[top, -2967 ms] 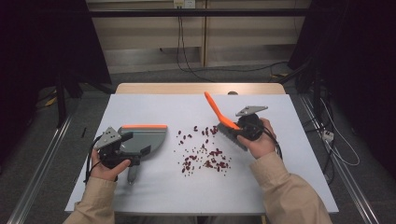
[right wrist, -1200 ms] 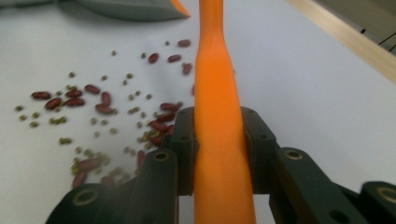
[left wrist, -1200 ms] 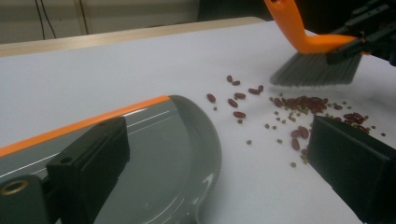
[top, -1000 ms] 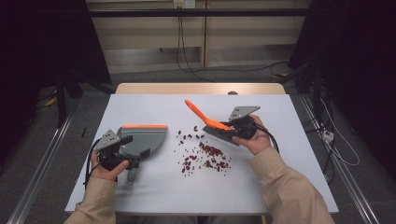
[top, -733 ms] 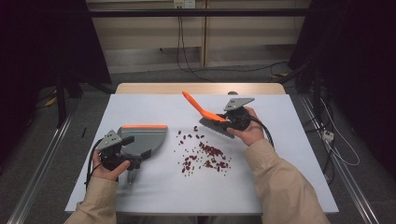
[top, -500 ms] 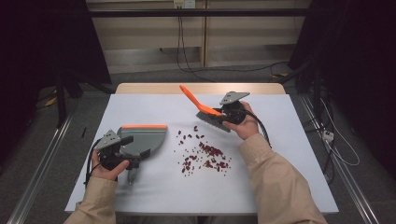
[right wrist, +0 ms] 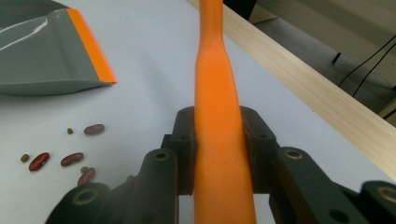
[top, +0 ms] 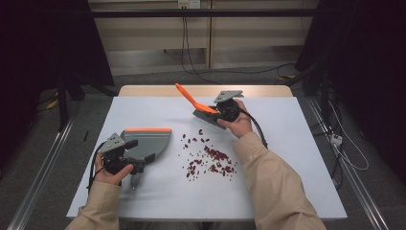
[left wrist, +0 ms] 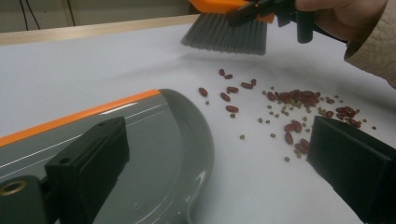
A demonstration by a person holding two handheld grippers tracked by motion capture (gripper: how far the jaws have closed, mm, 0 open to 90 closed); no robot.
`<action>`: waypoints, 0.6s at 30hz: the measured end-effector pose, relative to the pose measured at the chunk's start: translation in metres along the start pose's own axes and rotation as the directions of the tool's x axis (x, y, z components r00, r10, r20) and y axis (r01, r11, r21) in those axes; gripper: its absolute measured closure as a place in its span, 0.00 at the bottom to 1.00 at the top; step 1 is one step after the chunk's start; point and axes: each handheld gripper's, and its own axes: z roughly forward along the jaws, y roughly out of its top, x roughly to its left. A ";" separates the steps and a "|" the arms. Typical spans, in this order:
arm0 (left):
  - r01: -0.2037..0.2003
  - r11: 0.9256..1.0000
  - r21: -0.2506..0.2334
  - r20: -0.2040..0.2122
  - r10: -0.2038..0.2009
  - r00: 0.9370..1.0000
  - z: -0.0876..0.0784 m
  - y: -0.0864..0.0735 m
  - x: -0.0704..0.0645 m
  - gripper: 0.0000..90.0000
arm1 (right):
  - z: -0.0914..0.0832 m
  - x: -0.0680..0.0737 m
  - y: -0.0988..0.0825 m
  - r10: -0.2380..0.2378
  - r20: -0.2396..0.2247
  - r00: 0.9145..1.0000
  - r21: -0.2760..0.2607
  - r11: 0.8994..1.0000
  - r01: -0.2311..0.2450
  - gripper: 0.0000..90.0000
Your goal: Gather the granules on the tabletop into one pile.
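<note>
A grey dustpan (top: 146,141) with an orange lip lies flat at the table's left. My left gripper (top: 139,155) is at its rear. In the left gripper view its jaws (left wrist: 219,158) stand wide apart, one over the dustpan (left wrist: 163,154) and one over bare table. My right gripper (top: 210,111) is shut on the orange handle of a brush (top: 189,98), held just beyond the scattered red beans (top: 210,155). The right gripper view has the brush handle (right wrist: 215,84) clamped between both jaws of my right gripper (right wrist: 219,154). The grey brush bristles (left wrist: 224,32) hang just above the table behind the beans (left wrist: 289,100).
The pale blue table (top: 287,182) has a wooden strip (top: 201,90) along its far edge. Small green beans lie among the red ones. Cables run over the floor behind and to the right of the table.
My right hand has carried the brush away from the beans toward the far edge and slightly left. The left gripper and the dustpan have stayed put.
</note>
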 end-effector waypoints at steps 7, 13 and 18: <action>-0.007 1.000 0.007 -0.010 0.007 1.000 -0.002 -0.001 0.001 0.06 | 0.008 0.009 -0.006 -0.064 -0.104 0.993 0.049 0.996 0.069 0.79; -0.001 1.000 0.002 -0.011 0.001 1.000 -0.003 -0.002 0.003 0.06 | -0.002 0.021 -0.009 -0.117 -0.168 0.979 0.053 0.990 0.127 0.78; 0.001 1.000 -0.004 -0.012 -0.001 1.000 -0.003 -0.001 0.003 0.06 | -0.011 0.031 -0.012 -0.153 -0.220 0.963 0.060 0.984 0.170 0.78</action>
